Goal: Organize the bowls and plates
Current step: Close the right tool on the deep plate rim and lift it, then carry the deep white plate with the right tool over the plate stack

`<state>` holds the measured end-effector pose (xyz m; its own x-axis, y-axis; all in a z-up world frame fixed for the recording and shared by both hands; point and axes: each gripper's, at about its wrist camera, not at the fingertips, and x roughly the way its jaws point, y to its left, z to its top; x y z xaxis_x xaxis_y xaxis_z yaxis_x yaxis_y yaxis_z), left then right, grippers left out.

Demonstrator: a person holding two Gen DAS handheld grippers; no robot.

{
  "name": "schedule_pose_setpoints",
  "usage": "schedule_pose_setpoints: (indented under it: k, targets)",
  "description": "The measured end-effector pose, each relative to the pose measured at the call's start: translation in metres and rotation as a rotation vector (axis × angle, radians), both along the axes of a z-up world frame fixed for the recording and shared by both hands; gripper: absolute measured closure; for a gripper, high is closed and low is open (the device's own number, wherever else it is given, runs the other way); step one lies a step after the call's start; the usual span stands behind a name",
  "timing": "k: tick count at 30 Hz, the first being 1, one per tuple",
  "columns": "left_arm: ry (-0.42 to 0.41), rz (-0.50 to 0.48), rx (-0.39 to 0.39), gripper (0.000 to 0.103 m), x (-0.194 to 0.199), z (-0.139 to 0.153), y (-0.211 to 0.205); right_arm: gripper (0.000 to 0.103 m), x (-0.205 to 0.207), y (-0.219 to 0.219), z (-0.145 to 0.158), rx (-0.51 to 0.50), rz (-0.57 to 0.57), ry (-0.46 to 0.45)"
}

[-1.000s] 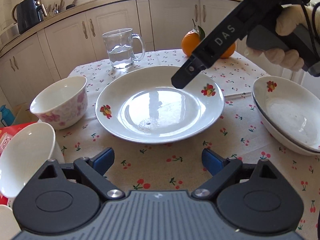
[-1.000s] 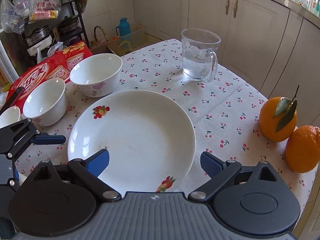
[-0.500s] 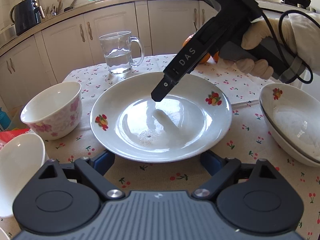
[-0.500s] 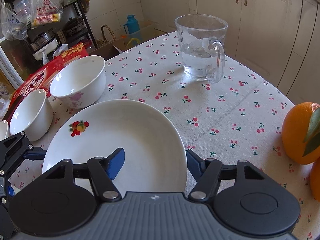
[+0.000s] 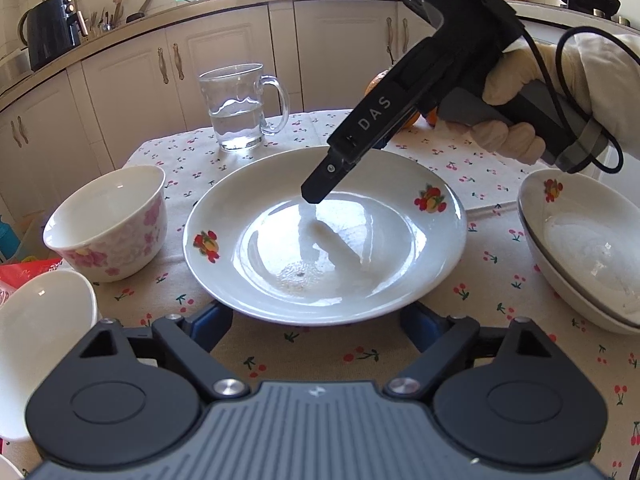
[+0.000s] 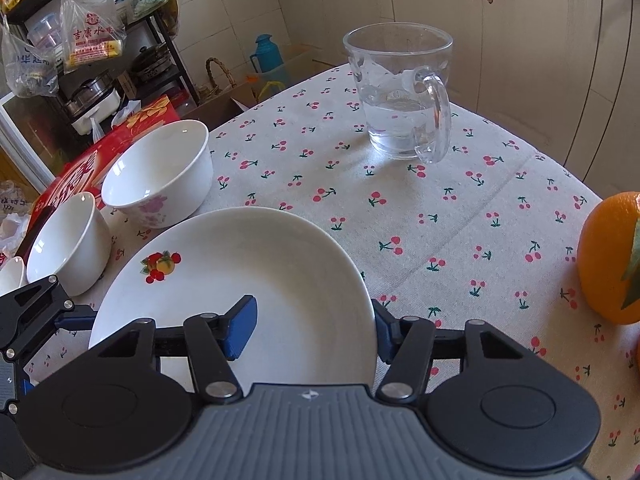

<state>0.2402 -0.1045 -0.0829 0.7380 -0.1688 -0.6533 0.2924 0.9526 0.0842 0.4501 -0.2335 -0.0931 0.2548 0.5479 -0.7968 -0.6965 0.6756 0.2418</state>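
Right gripper (image 6: 314,328) is clamped down on the rim of the big white plate (image 6: 240,280): one blue pad sits inside the dish and the other is tucked against the outer edge, so the rim is pinched between them. From the left wrist view you can see that same gripper coming in from the upper right, held by a gloved hand (image 5: 516,100), with its tip down over the far side of the plate.

Left gripper (image 5: 320,326) is low at the near edge of the plate, its jaws closing. The blue pads poke out either side of the near rim, partly tucked under it, and I can't tell if they touch it.

The plate sits in the middle of the table, on a cherry-print tablecloth (image 5: 460,280), and has little fruit decals on its rim. To its left is a white bowl with pink flowers (image 5: 108,224), and nearer than that a plain white bowl (image 5: 40,336), partly cut off by the frame. Off to the right there's a stack of deeper plates (image 5: 580,248) with the same fruit print.

Past the plate stands a glass mug of water (image 5: 240,108). An orange (image 6: 612,256) sits at the right edge in the right wrist view. A red package (image 6: 80,168) lies behind the bowls.
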Motion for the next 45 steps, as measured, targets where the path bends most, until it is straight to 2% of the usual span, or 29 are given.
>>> schedule_pose_setpoints:
  k: [12, 21, 31, 40, 45]
  targets:
    - [-0.051, -0.052, 0.014, 0.013, -0.024, 0.020, 0.000, 0.038, -0.026, -0.012, 0.022, 0.024, -0.035, -0.015]
    - [-0.079, -0.138, 0.023, 0.013, -0.053, 0.040, -0.013, 0.038, -0.065, -0.038, 0.046, 0.048, -0.095, -0.049]
    - [-0.085, -0.279, 0.033, 0.013, -0.081, 0.049, -0.046, 0.038, -0.123, -0.091, 0.061, 0.058, -0.210, -0.085]
    - [-0.051, -0.402, 0.026, 0.013, -0.093, 0.043, -0.078, 0.038, -0.173, -0.145, 0.057, 0.053, -0.333, -0.090]
    - [-0.034, -0.441, 0.034, 0.013, -0.093, 0.037, -0.091, 0.038, -0.187, -0.168, 0.049, 0.063, -0.386, -0.080]
